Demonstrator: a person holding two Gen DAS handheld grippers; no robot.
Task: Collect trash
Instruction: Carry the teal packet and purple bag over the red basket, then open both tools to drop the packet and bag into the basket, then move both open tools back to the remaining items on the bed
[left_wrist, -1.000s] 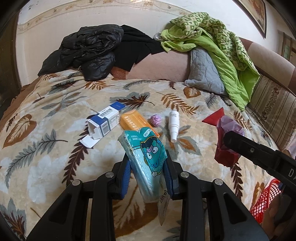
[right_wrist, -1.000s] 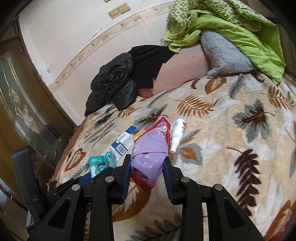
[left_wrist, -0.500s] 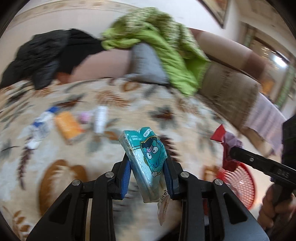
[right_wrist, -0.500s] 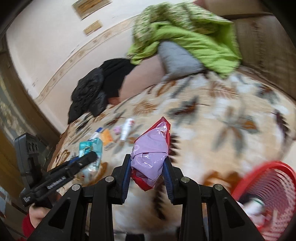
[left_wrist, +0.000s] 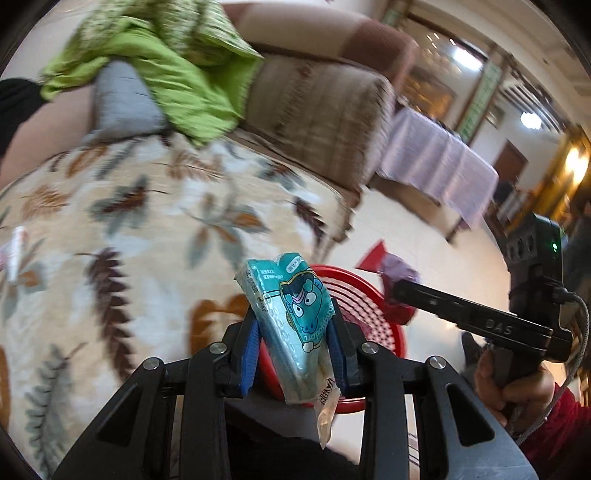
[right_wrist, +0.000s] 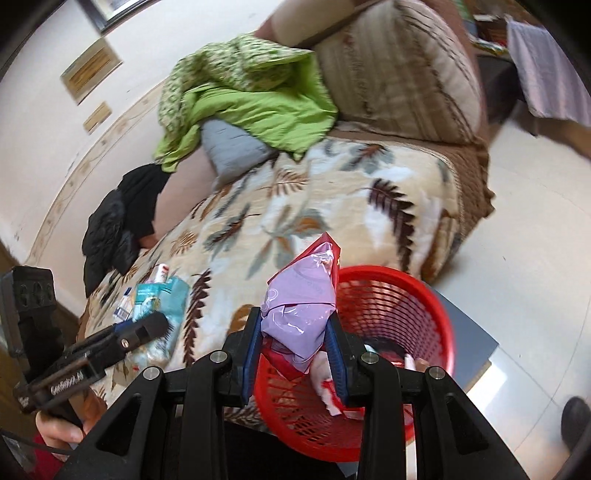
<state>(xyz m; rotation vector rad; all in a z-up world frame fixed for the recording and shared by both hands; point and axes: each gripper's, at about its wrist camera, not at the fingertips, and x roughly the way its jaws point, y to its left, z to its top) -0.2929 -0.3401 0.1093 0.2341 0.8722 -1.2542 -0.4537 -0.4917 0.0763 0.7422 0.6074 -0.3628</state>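
A leaf-patterned blanket (right_wrist: 317, 206) covers the bed beside a pale tiled floor (right_wrist: 535, 192), where the left gripper (left_wrist: 291, 354) clamps a teal packet (left_wrist: 291, 314) and the right gripper (right_wrist: 295, 350) a lilac-and-red wrapper (right_wrist: 299, 302) over the red basket (right_wrist: 413, 295), whose contents stay half hidden.

"DAS" embossed on right gripper (left_wrist: 399, 295) arm; packet print illegible.
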